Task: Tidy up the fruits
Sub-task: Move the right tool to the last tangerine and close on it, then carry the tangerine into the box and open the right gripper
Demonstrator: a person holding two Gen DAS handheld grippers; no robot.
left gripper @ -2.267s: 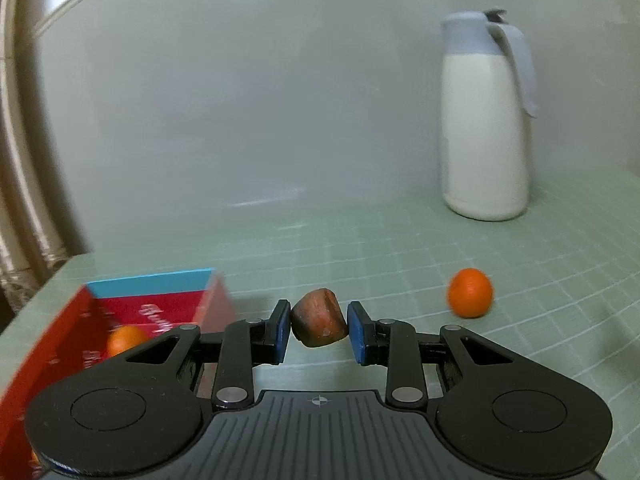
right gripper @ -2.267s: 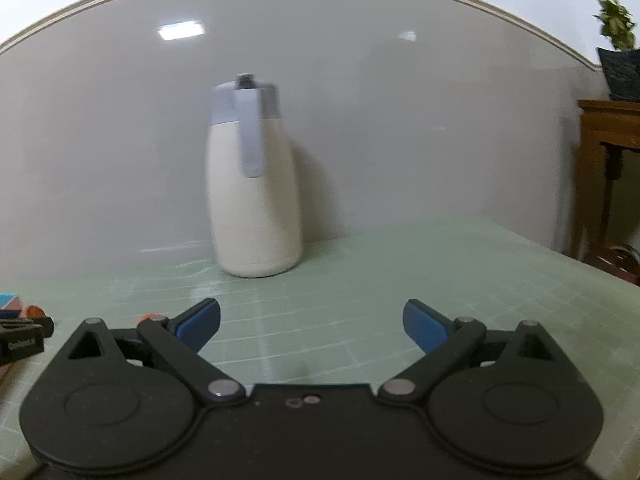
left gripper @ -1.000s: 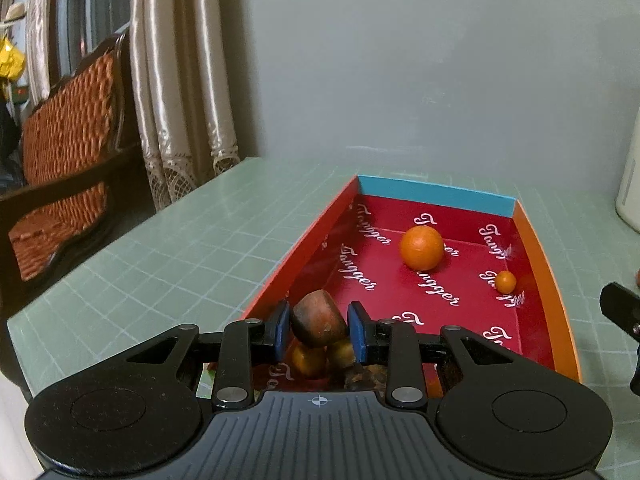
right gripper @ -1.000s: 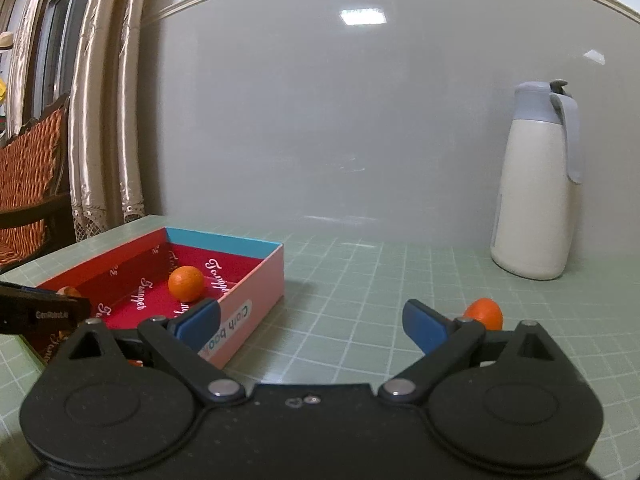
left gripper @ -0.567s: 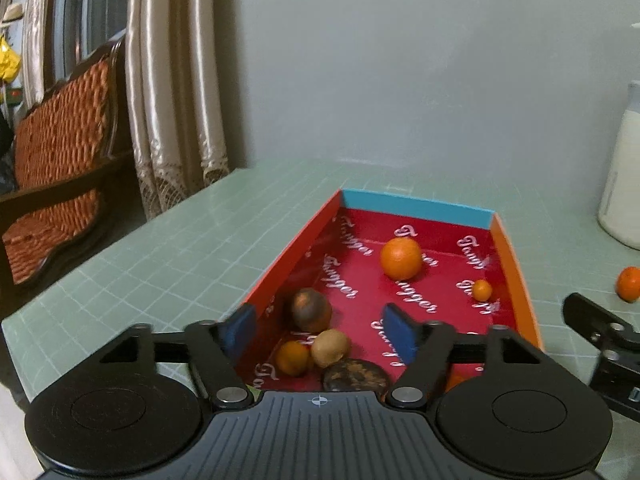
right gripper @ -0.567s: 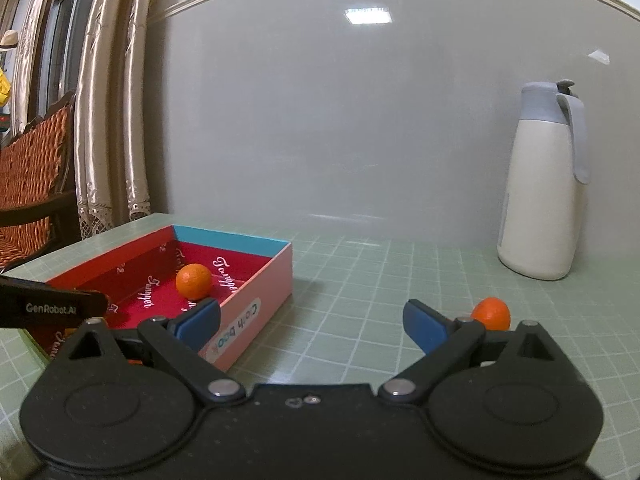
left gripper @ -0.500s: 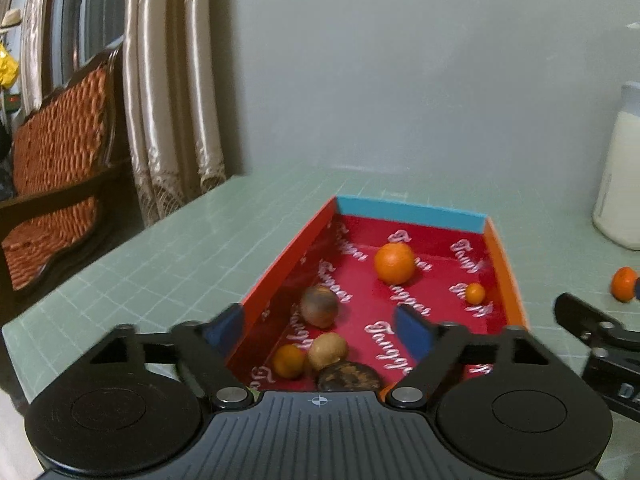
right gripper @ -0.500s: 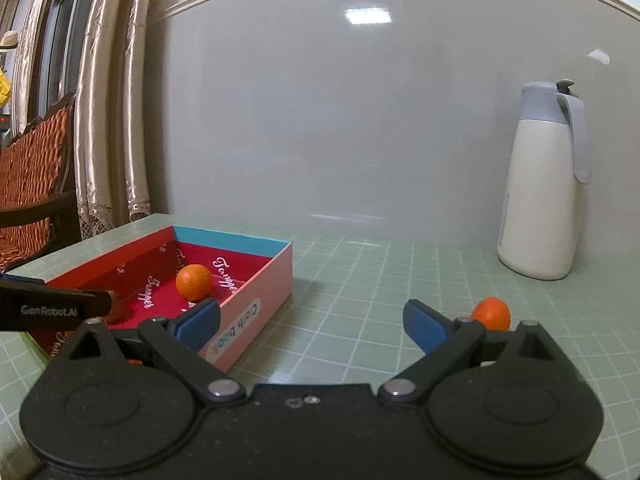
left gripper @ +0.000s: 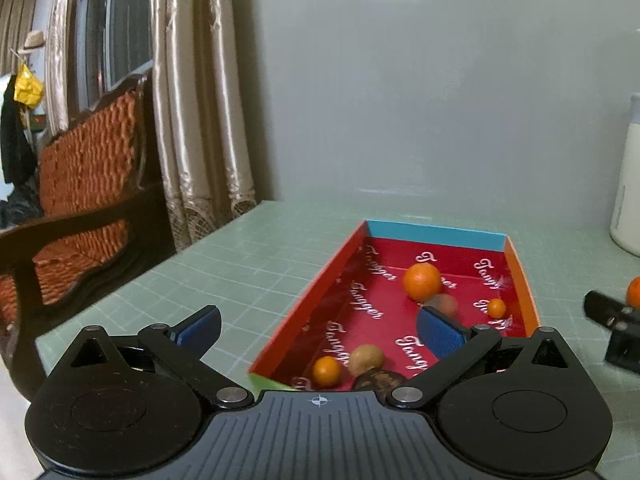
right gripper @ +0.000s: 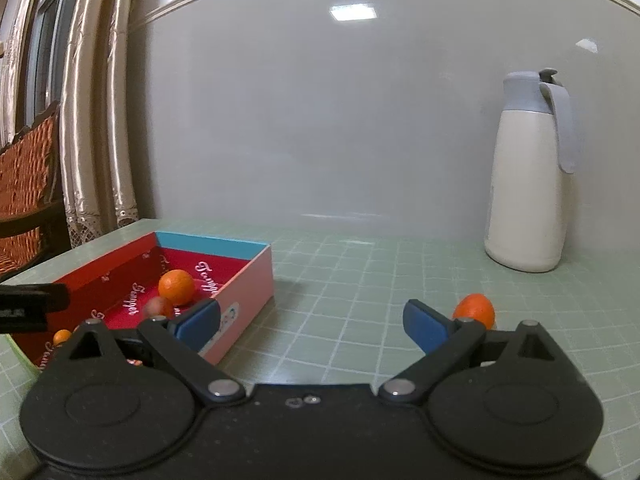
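We see a red printed cardboard box [left gripper: 516,268] with a matt outside and a faintly glossy lining. The round orange fruit [left gripper: 421,282] inside it has smooth, slightly shiny skin. The pale green gridded table mat [right gripper: 360,280] looks smooth and matt. The cream jug with a grey plastic lid [right gripper: 526,184] has a satin finish. The black plastic left gripper [left gripper: 318,328] is matt, with ribbed casing, blue textured pads and bright metal pivot pins. The beige curtains [left gripper: 192,112] are glossy, satin-like cloth. The dark wooden chair [left gripper: 80,200] is polished, with coarse woven orange upholstery.
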